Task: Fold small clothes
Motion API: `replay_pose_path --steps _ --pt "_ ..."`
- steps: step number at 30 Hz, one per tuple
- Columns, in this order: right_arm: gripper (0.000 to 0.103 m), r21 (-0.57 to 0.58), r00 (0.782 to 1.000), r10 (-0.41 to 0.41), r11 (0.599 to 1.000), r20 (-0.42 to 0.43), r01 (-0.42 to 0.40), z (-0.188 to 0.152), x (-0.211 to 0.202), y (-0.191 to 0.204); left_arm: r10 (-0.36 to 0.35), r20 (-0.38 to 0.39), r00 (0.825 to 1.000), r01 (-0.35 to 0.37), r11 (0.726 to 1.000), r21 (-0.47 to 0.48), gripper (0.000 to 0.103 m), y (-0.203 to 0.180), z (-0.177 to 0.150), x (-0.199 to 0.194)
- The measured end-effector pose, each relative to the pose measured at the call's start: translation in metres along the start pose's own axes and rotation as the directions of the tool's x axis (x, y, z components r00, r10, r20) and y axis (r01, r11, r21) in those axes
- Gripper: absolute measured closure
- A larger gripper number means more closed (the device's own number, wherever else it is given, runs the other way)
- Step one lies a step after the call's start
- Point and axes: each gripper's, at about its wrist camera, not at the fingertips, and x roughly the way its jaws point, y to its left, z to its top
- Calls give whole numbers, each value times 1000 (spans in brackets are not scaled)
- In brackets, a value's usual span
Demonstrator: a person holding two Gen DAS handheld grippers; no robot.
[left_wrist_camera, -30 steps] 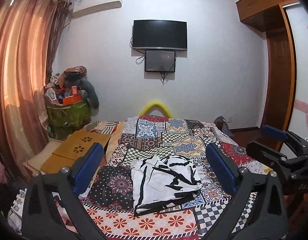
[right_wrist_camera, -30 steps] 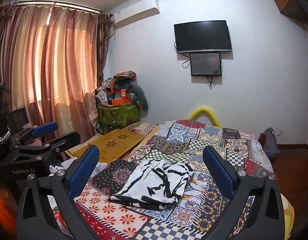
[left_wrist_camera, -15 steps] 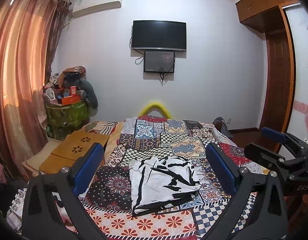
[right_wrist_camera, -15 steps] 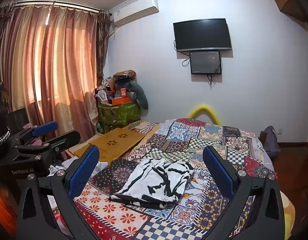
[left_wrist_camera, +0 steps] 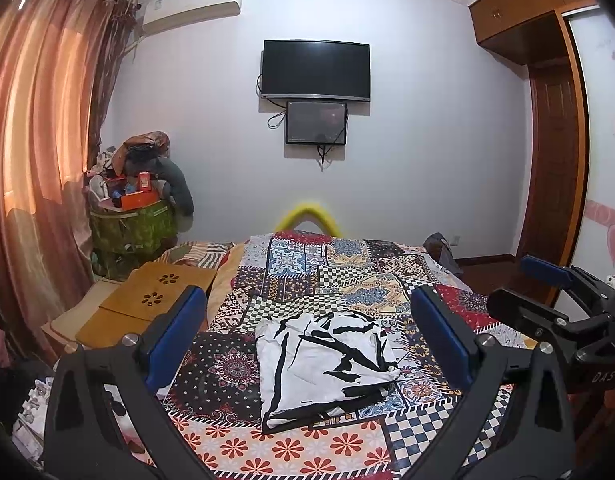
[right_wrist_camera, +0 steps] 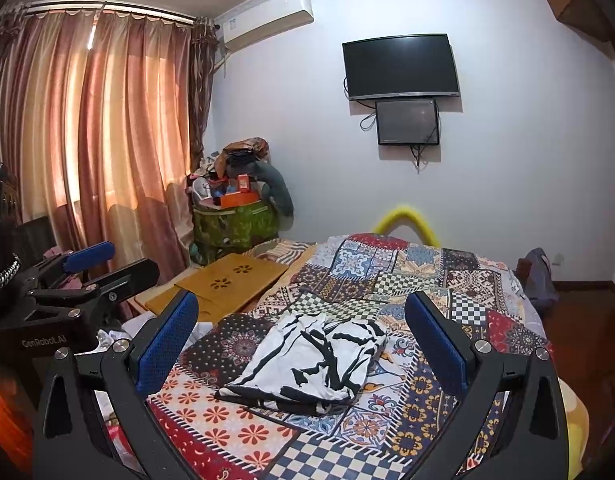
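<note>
A white garment with black brush-stroke markings point(left_wrist_camera: 323, 364) lies folded into a rough rectangle on the patchwork bedspread point(left_wrist_camera: 339, 272). The same garment point(right_wrist_camera: 311, 360) shows in the right wrist view, slightly rumpled on top. My left gripper point(left_wrist_camera: 307, 336) hangs above and in front of it, open, its blue pads wide apart with nothing between them. My right gripper point(right_wrist_camera: 303, 340) is likewise open and empty, held back from the cloth. Each gripper appears at the edge of the other's view: the right gripper point(left_wrist_camera: 547, 292) and the left gripper point(right_wrist_camera: 99, 264).
A wooden lap desk point(left_wrist_camera: 155, 300) sits at the bed's left side. A green bag piled with clutter point(left_wrist_camera: 131, 224) stands in the corner by the curtains point(left_wrist_camera: 35, 152). A dark bag point(right_wrist_camera: 537, 276) rests at the bed's far right. A wardrobe point(left_wrist_camera: 547, 140) lines the right wall.
Both grippers have drifted slightly, shifting the view a little; the garment lies where it was and both grippers stay open.
</note>
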Motion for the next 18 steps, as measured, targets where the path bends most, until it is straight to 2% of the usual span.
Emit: replay_pose_path --steps 18 --pt "0 3 1000 -3 1000 -4 3 -1 0 0 -21 -2 1000 21 1000 0 0 6 1 1"
